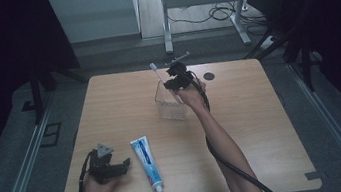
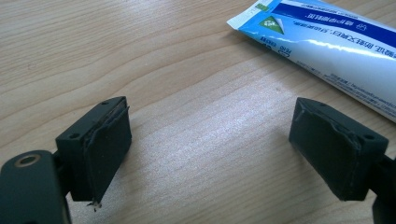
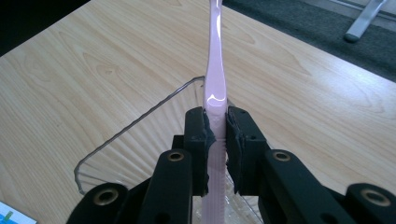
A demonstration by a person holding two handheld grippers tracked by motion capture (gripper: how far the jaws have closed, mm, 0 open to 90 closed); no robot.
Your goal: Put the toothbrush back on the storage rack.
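Observation:
A pale pink toothbrush point(image 3: 216, 84) stands upright in a clear plastic cup point(image 1: 169, 101) at the table's far middle. My right gripper point(image 3: 217, 135) is shut on the handle just above the cup's rim point(image 3: 140, 119); from above the right gripper point(image 1: 176, 81) sits over the cup with the brush head point(image 1: 154, 67) poking up to the left. A blue and white toothpaste tube point(image 1: 146, 163) lies flat near the front edge. Left of the tube my left gripper point(image 1: 120, 166) rests open on the table, with bare wood between its pads point(image 2: 105, 144) and the tube point(image 2: 327, 42) just beyond.
The wooden table point(image 1: 248, 125) has open room on its right half and far left. A small black disc point(image 1: 209, 76) is set into the top behind the cup. A metal desk frame and cables point(image 1: 212, 14) stand on the floor beyond.

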